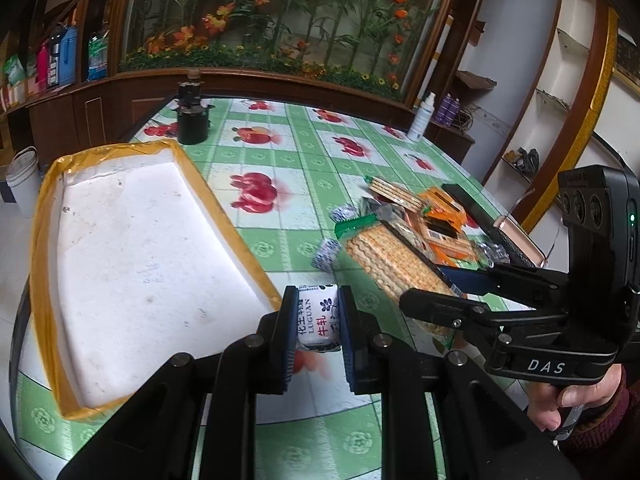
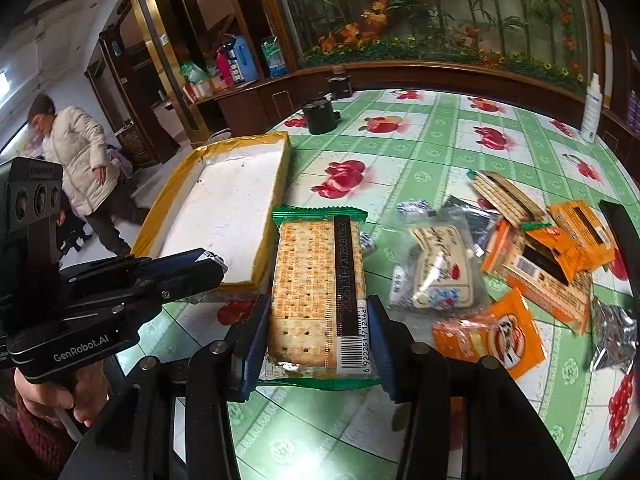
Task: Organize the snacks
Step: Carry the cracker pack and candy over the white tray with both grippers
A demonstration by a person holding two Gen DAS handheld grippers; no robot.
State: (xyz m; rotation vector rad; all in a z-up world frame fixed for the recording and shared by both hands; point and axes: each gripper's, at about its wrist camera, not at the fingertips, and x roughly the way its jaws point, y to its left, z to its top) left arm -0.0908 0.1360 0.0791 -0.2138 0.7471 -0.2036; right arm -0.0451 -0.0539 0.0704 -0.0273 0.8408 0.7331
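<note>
My left gripper [image 1: 319, 322] is shut on a small white and blue candy [image 1: 318, 316] and holds it just off the near right corner of the white foam tray [image 1: 140, 264] with yellow taped rim. My right gripper [image 2: 318, 328] is shut on a long cracker pack [image 2: 316, 288] with a green end, held above the tablecloth right of the tray [image 2: 224, 208]. The right gripper also shows in the left wrist view [image 1: 436, 284], and the left gripper in the right wrist view [image 2: 212, 268].
A pile of snacks lies on the green fruit-print tablecloth: orange packets [image 2: 492, 336], cracker packs [image 2: 504, 192], a clear bag [image 2: 440, 268], small candies [image 1: 328, 254]. A black pot [image 1: 193, 120] and a white bottle [image 1: 421, 117] stand at the far edge. A person in a white coat [image 2: 80, 160] stands left.
</note>
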